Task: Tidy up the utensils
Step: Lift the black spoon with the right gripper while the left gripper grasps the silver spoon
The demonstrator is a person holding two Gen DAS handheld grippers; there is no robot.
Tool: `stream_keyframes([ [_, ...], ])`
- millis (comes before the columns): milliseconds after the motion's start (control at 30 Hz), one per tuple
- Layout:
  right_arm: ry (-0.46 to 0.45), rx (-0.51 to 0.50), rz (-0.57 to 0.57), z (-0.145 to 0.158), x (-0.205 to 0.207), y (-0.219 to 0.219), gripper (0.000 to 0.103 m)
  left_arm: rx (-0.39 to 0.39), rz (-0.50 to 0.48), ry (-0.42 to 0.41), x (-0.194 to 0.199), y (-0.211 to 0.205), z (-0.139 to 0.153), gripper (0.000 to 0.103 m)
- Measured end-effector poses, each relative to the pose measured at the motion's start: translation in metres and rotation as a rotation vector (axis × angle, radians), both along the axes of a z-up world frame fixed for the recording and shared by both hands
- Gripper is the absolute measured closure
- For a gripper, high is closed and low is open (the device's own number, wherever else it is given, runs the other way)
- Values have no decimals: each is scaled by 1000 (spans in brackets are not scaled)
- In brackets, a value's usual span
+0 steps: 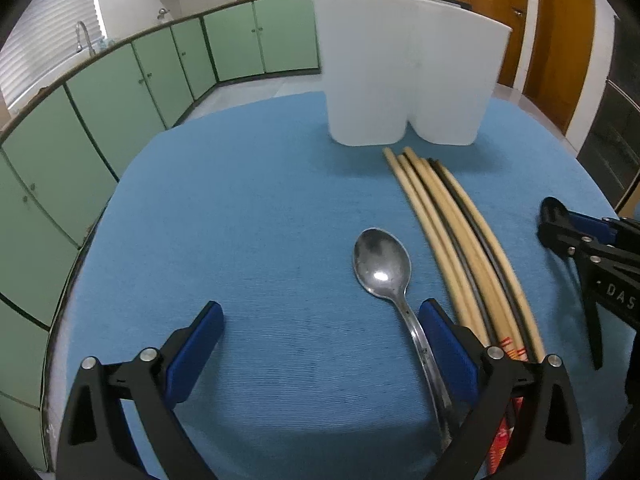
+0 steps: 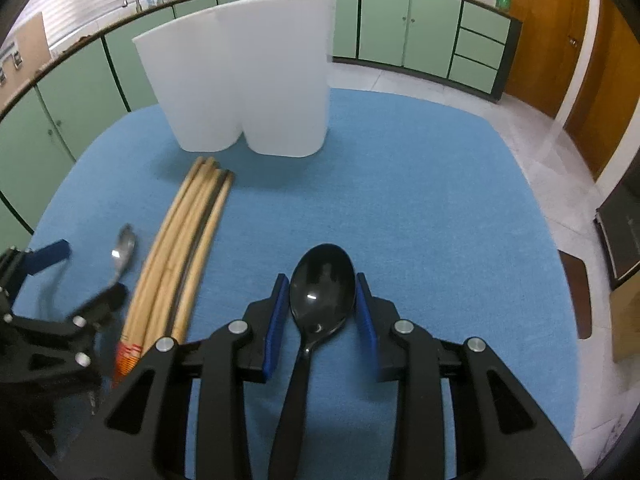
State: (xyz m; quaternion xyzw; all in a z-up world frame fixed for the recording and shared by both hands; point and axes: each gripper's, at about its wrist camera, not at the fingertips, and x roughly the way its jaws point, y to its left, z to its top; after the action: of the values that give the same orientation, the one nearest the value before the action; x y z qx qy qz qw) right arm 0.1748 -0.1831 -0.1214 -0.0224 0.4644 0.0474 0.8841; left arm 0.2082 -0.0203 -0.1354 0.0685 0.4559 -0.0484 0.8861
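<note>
Left hand-held gripper (image 1: 320,334) gapes beside metal spoon (image 1: 382,266); right hand-held gripper (image 2: 322,308) apparently apart around black spoon (image 2: 323,280).

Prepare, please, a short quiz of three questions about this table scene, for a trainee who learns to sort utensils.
1. True or false: the metal spoon lies left of the chopsticks in the left wrist view.
2. Which utensil lies between the fingers of the right gripper? A) a fork B) the black spoon C) a knife
3. Fill the blank: the white holder stands on the ____ cloth.

Key:
1. True.
2. B. The jaws stand on both sides of its bowl, not clearly closed on it.
3. Blue. The left gripper is open above it.
</note>
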Motion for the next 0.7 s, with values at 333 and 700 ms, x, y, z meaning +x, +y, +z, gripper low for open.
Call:
stream_keyframes([
  [333, 31, 69, 7, -1, 12, -9, 58, -78, 72, 23, 22, 14, 9, 7],
  [700, 79, 69, -4, -2, 29, -5, 72, -60, 67, 69, 49, 8, 7, 28],
])
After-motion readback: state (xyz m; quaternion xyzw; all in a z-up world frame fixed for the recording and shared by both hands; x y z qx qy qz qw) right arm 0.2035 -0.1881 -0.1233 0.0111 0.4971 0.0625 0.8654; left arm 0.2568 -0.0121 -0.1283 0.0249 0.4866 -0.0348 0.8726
